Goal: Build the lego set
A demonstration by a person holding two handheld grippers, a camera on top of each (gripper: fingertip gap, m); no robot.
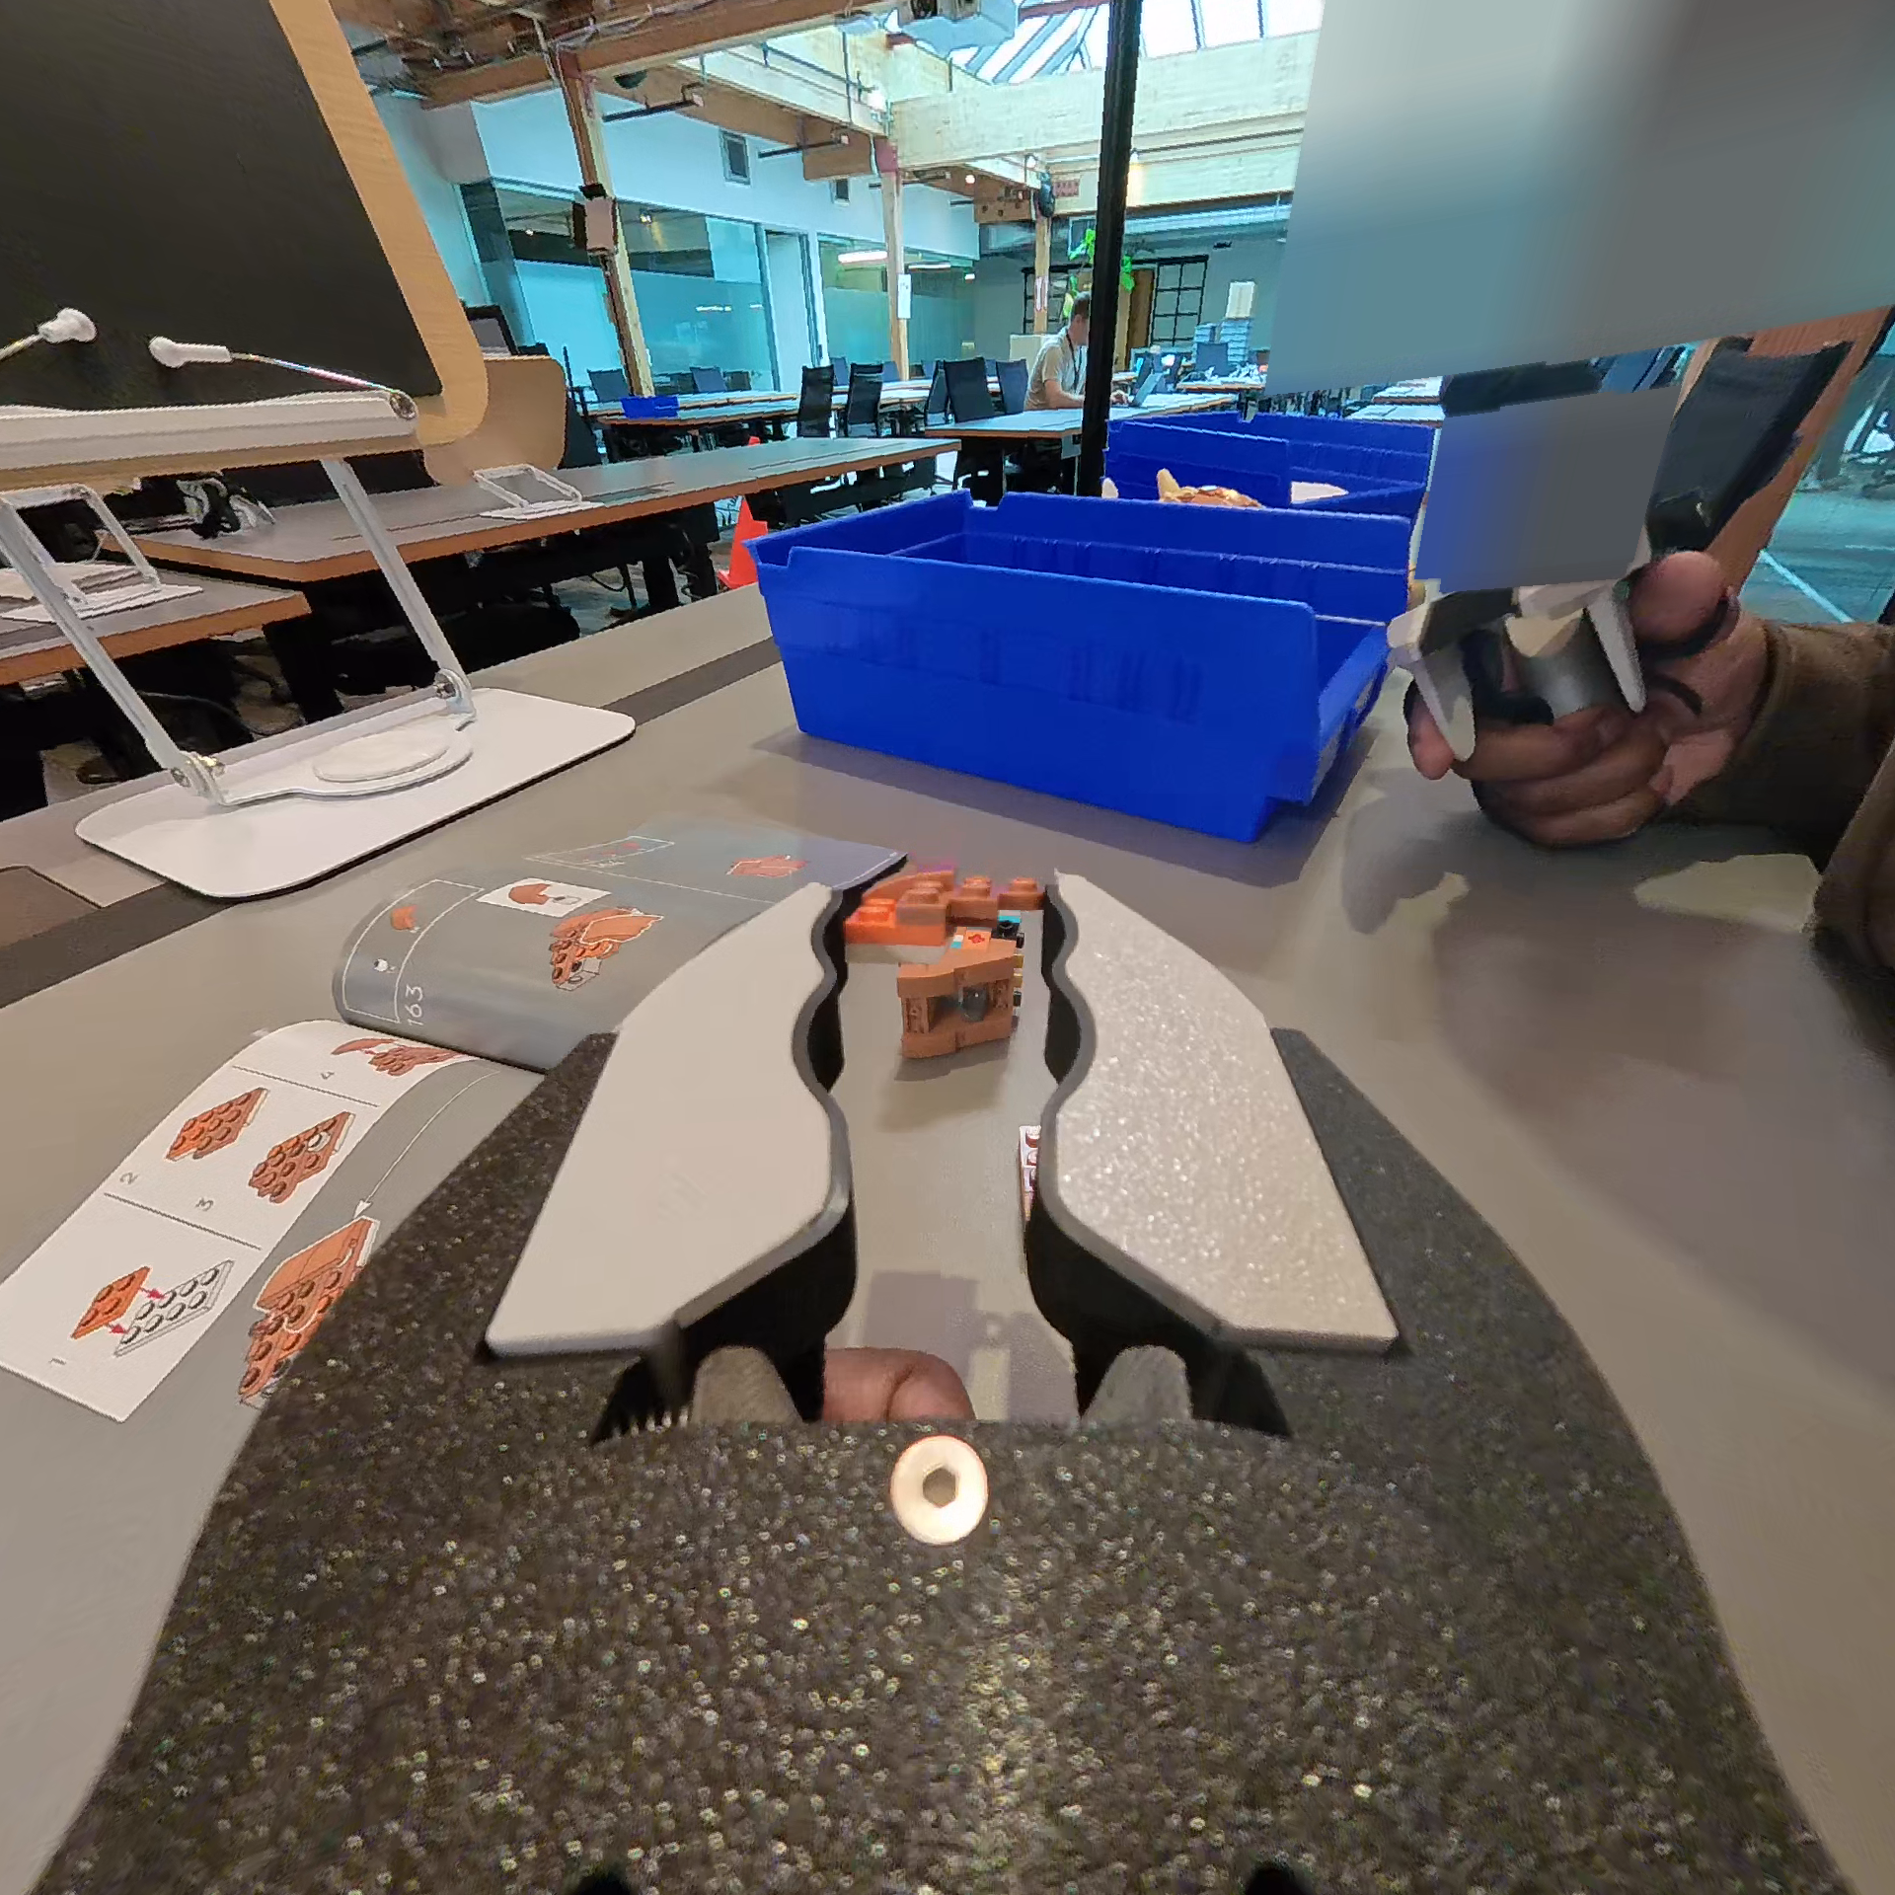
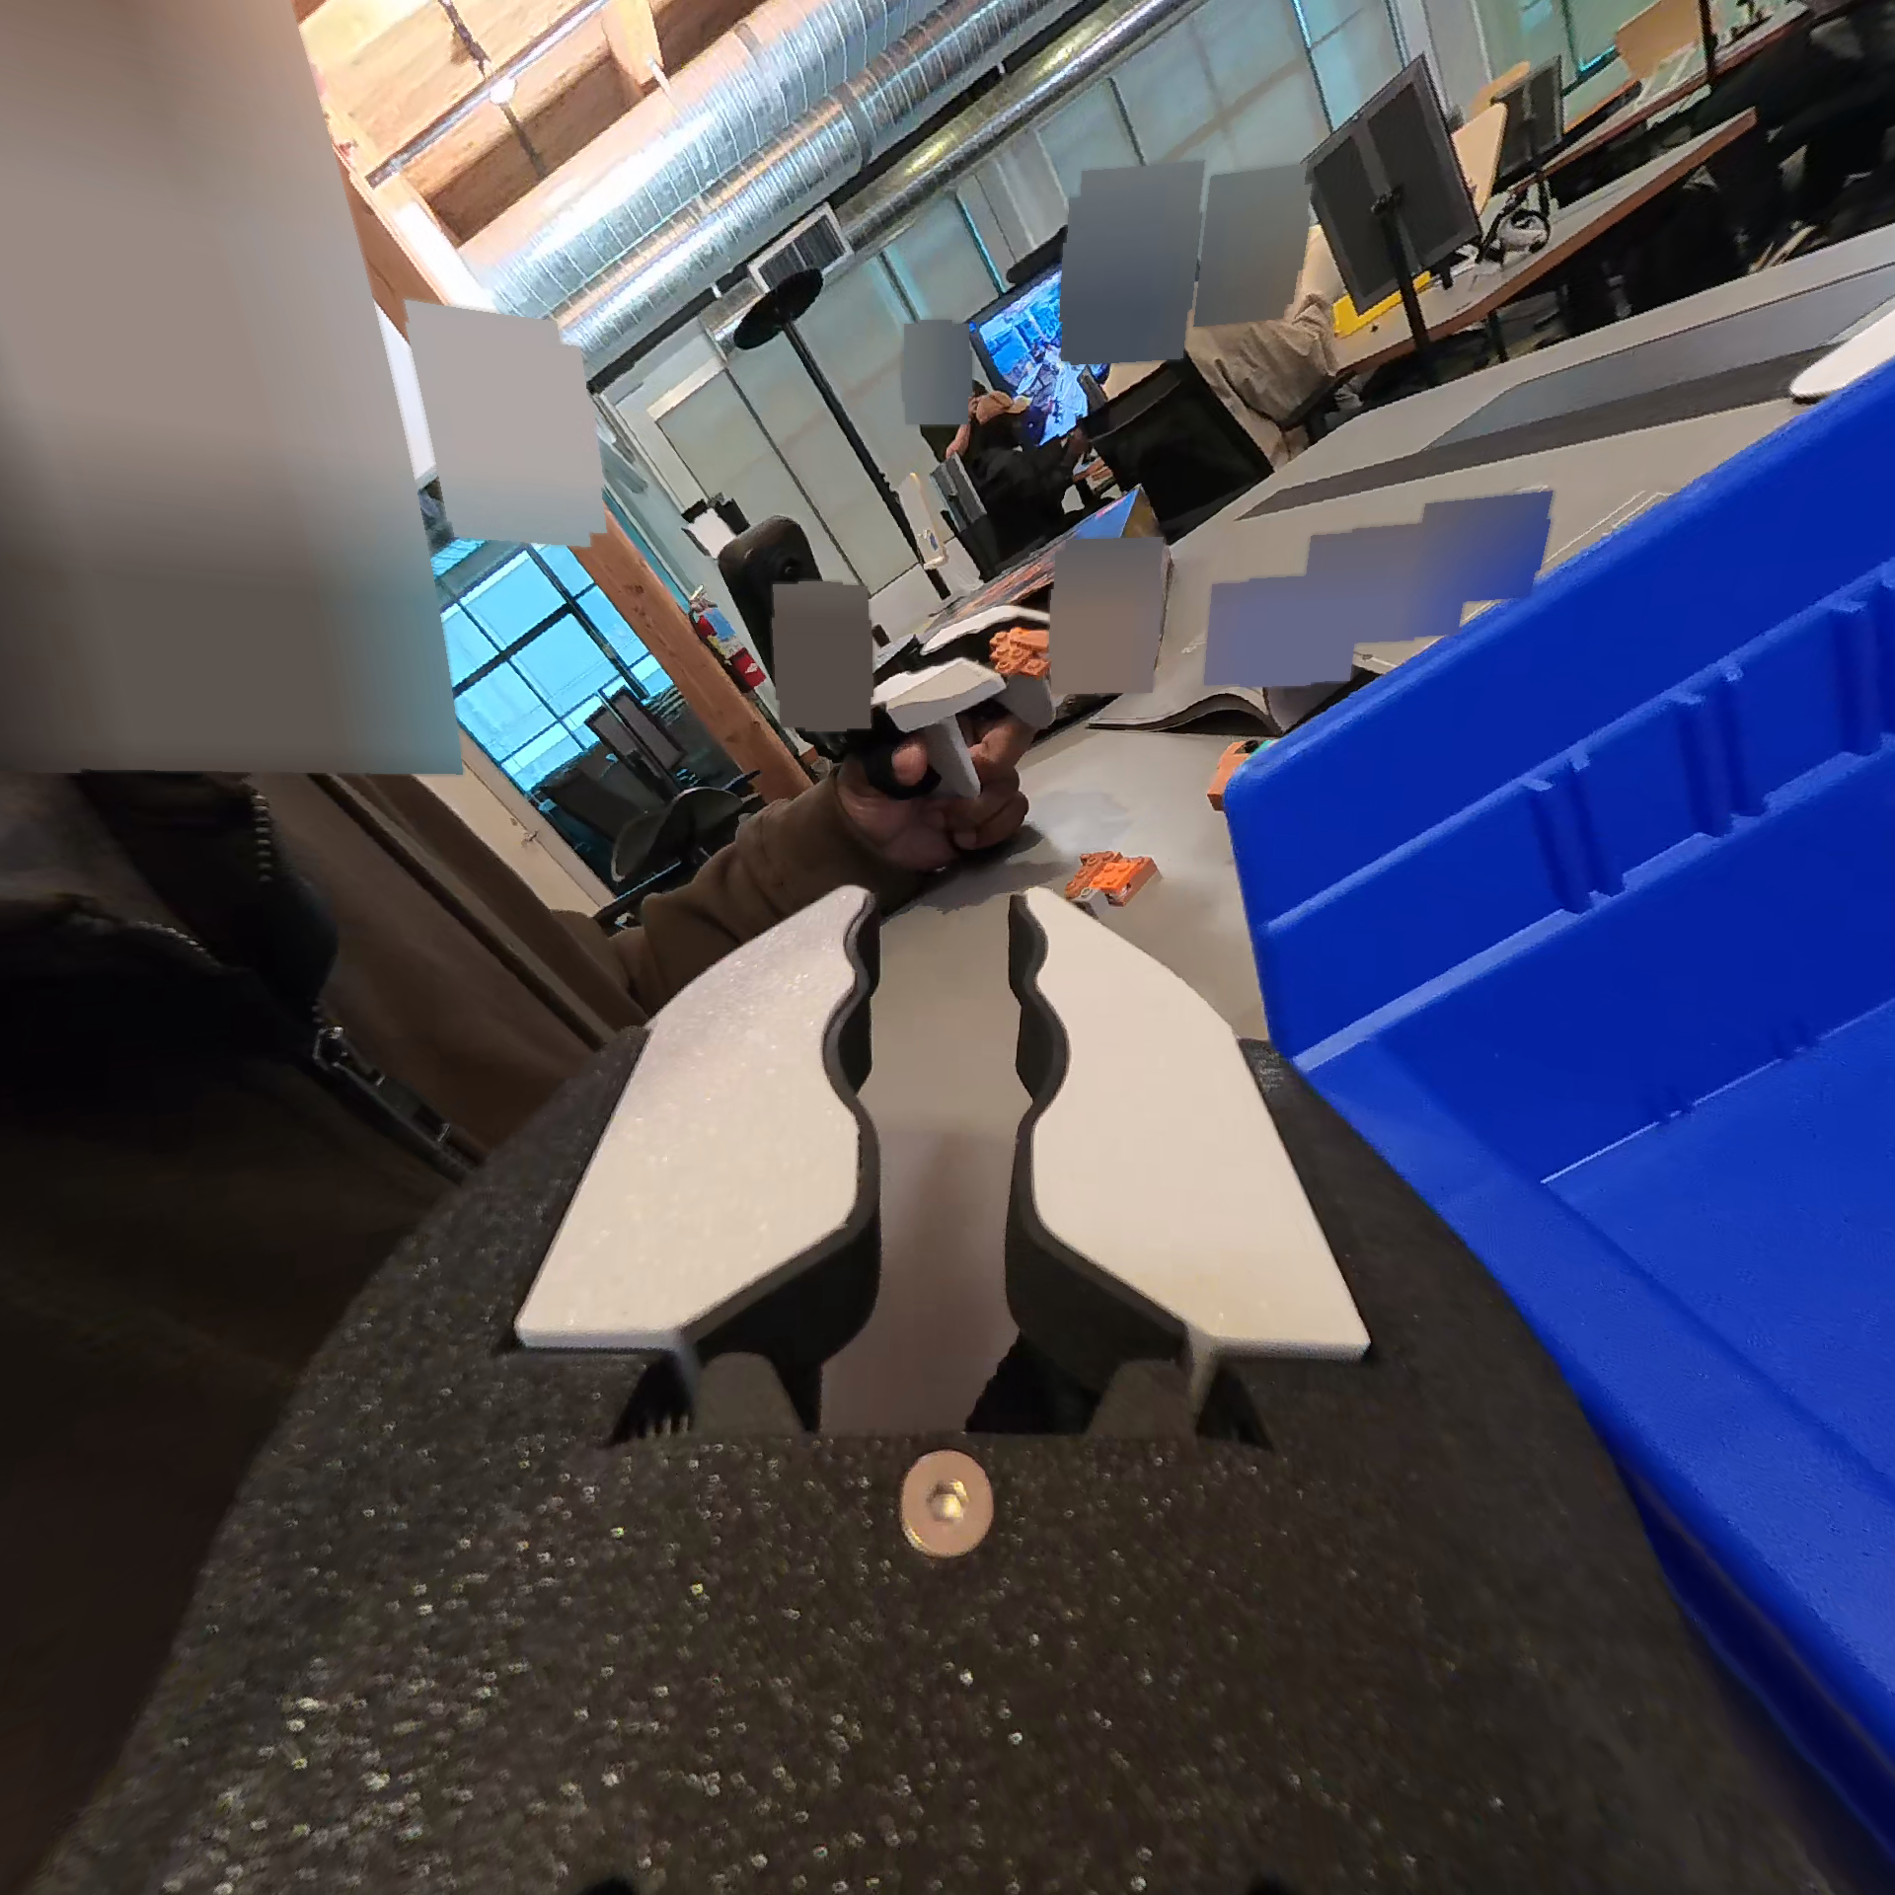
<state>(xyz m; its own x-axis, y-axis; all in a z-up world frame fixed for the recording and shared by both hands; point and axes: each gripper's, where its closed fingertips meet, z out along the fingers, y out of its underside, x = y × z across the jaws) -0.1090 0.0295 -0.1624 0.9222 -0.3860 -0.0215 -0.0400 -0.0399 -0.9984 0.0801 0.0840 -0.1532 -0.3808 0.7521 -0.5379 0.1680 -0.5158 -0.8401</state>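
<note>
The small brown lego assembly lies on the grey bench, between the tips of the left gripper, with an orange plate piece just behind it. The fingers of this gripper are apart and hold nothing. The right gripper also has its fingers apart and empty, beside the blue bin, while the open instruction booklet lies left of the assembly.

Left tool parted, low over table; right tool parted, empty.
</note>
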